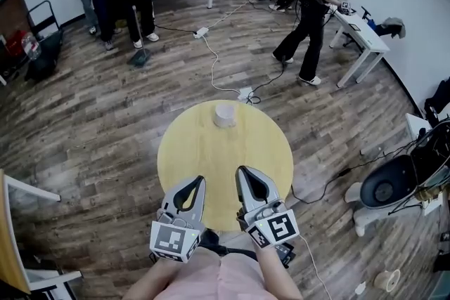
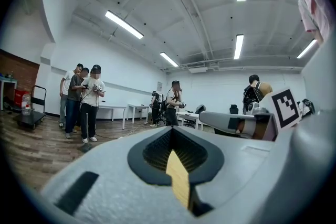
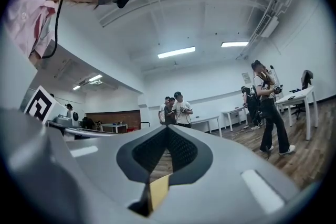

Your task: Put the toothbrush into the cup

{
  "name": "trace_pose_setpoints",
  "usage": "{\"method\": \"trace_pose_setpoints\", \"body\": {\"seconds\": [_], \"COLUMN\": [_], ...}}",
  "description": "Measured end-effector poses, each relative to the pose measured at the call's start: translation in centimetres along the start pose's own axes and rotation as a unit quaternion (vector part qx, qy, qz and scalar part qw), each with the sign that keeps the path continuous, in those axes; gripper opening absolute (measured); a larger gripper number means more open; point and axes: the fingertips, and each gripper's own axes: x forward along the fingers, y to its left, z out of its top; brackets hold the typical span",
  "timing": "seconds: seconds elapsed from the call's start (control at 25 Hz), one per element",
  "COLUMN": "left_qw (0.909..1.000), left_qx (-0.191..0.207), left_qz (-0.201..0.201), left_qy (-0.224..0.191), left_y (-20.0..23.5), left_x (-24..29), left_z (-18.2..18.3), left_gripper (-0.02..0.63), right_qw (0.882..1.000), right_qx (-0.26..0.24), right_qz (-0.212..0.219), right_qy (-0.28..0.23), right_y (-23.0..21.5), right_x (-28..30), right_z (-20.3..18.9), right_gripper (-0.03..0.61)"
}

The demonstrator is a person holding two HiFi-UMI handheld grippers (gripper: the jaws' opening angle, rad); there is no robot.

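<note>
A white cup stands upright near the far edge of the round yellow table. I see no toothbrush in any view. My left gripper hangs over the table's near edge, left of centre, its jaws together with nothing between them. Beside it my right gripper is shut and empty too. Both point toward the cup, well short of it. In the left gripper view the jaw tips meet, with a strip of yellow table showing below them. The right gripper view shows its tips closed the same way.
White cables and a power strip lie on the wooden floor beyond the table. Several people stand at the back, near white desks. A black round seat stands to the right, and a white table edge shows at left.
</note>
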Motion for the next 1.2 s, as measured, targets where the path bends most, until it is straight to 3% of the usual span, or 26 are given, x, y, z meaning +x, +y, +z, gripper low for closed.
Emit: {"method": "trace_pose_setpoints", "body": {"seconds": [0.36, 1.2], "left_qw": [0.9999, 0.9993], "left_qx": [0.007, -0.005], "left_qz": [-0.010, -0.031], "left_qy": [-0.010, 0.020], "left_y": [-1.2, -4.1], "left_x": [-1.5, -4.0], "left_z": [0.6, -1.8], "left_gripper": [-0.002, -0.002], "right_qw": [1.000, 0.999], "right_qx": [0.007, 0.029], "right_qz": [0.004, 0.009], "right_qy": [0.013, 0.025], "right_y": [2.1, 3.9], "right_x": [-2.2, -5.8], "right_z": [-0.7, -1.9], "right_gripper": [0.008, 0.008]}}
